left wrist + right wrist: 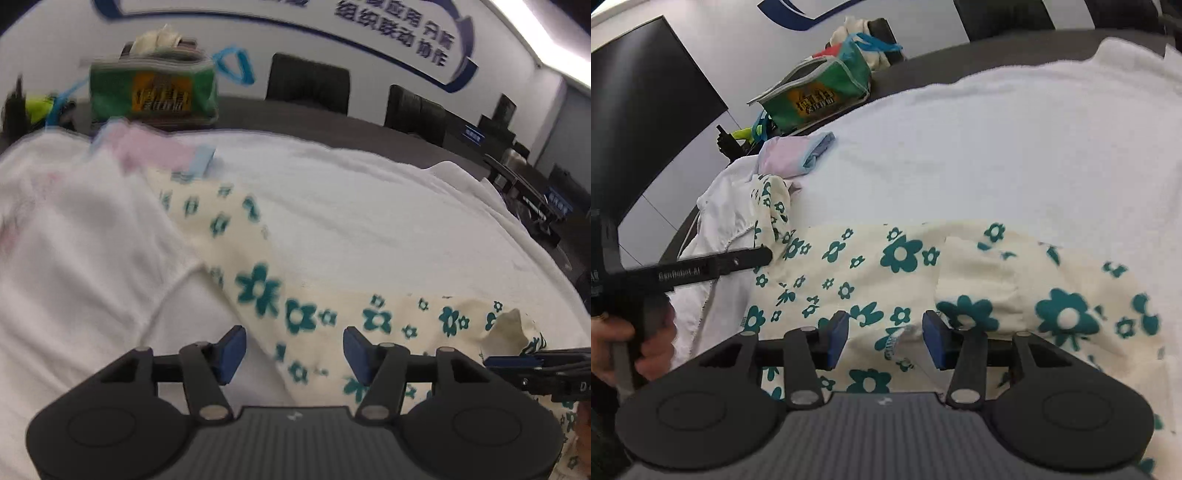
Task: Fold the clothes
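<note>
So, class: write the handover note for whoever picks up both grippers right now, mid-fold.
Left hand-held gripper: open, holding nothing, over the floral garment.
Right hand-held gripper: open, holding nothing, over the same garment.
Floral garment lies spread and rumpled on the white cloth, one end draped onto the white garment; a pink folded piece lies behind.
Done: no fold visible on it yet.
Left: grip, fold.

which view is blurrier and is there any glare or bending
Left wrist view: motion-smeared, worst on the green zip bag and cream garment with teal flowers; ceiling light strip blows out. Right wrist view: sharper, no glare; the white cloth-covered table's edge bows with fisheye.
</note>
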`<state>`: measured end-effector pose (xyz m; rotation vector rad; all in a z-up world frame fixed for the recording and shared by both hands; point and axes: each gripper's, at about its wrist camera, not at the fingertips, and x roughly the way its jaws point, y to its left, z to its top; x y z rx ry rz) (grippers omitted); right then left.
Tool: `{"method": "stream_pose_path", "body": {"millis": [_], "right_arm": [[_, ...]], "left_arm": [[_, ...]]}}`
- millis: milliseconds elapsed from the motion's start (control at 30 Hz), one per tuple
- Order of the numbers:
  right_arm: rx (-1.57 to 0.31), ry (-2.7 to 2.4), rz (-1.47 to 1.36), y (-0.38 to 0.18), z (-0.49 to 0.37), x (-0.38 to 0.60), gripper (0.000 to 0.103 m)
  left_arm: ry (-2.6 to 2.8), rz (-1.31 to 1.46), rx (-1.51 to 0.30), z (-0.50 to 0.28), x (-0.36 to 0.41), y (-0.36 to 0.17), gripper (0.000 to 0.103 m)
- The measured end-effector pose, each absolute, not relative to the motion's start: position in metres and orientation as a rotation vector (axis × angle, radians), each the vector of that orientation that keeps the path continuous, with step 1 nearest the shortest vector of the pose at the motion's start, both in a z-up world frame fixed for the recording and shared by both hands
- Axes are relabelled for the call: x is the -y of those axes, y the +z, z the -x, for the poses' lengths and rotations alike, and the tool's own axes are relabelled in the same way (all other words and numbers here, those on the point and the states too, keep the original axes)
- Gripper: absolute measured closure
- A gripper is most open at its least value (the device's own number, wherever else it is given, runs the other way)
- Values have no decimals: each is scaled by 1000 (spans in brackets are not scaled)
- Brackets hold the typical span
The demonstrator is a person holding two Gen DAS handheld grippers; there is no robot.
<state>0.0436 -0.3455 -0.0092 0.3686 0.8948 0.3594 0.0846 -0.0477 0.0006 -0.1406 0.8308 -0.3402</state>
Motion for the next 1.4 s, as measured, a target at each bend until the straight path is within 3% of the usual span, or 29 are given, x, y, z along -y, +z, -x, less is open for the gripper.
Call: {"method": "stream_pose_path", "body": {"millis": [233, 333, 367, 400, 467, 500, 533, 667, 900, 1000, 1167, 1200, 1300, 1367, 1400], "right_arm": [[-917, 384, -444, -19, -56, 348, 57], [-919, 403, -458, -22, -61, 348, 58], [-920, 410, -464, -23, -63, 348, 58], [-921, 419, -468, -24, -64, 348, 58], [-917, 441, -457, -23, -63, 347, 72], [-914, 453, -449, -22, -62, 346, 86], [-897, 459, -437, -20, -61, 345, 93], [-785, 466, -373, -12, -57, 340, 99], [-531, 514, -232, 9, -51, 333, 100], [-570, 435, -220, -3, -65, 334, 100], [-639, 358, -232, -23, -78, 338, 98], [-640, 353, -240, -24, -78, 339, 96], [-659, 357, -224, -22, -77, 342, 73], [-673, 362, -209, -20, -76, 343, 77], [-681, 365, -201, -20, -75, 343, 90]], "left_arm": [[-463, 282, -885, -87, 23, -10, 46], [-476, 310, -902, -89, 23, -11, 52], [-462, 313, -905, -89, 24, -11, 62], [-451, 313, -910, -88, 24, -11, 79], [-487, 364, -946, -90, 20, -13, 100], [-505, 383, -957, -93, 21, -15, 100], [-513, 381, -958, -95, 23, -16, 100], [-500, 386, -905, -98, 25, -15, 103], [-479, 409, -725, -93, 14, -8, 103], [-467, 372, -682, -97, 19, -12, 103], [-431, 332, -759, -110, 20, -33, 103], [-432, 341, -759, -110, 18, -35, 103], [-430, 367, -754, -114, 13, -36, 103], [-436, 366, -744, -114, 14, -37, 103], [-444, 363, -731, -112, 14, -36, 103]]}}
